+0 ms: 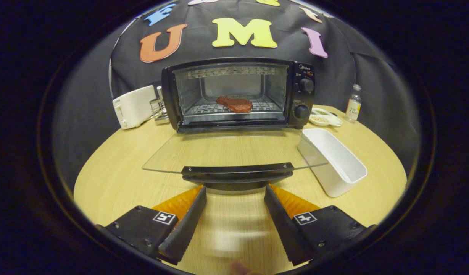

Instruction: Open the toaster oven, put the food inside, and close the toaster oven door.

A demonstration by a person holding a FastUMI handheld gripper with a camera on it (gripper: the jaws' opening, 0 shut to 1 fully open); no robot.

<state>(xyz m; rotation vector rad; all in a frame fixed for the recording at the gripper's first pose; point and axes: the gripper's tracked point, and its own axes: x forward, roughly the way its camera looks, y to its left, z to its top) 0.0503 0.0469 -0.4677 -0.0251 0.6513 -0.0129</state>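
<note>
— Glass first: the toaster oven door (234, 152) is lying folded down flat just ahead of our gripper (235, 188). Are we gripping its handle (237, 173)?

— No, we are holding nothing. Our fingers (188, 214) are standing wide apart, and their tips are sitting just short of the handle, one to each side of its middle.

— And the food?

— The reddish piece of meat (235, 104) is resting on the wire rack (219, 109) inside the toaster oven (299, 95), well beyond the fingers.

— What else are we seeing?

— A white rectangular tub (335, 162) is sitting on the wooden table (116, 179) beside the door, ahead of our right finger. A white toaster (133, 106) is standing beside the oven beyond the left finger, and a small bottle (353, 104) beyond the tub.
</note>
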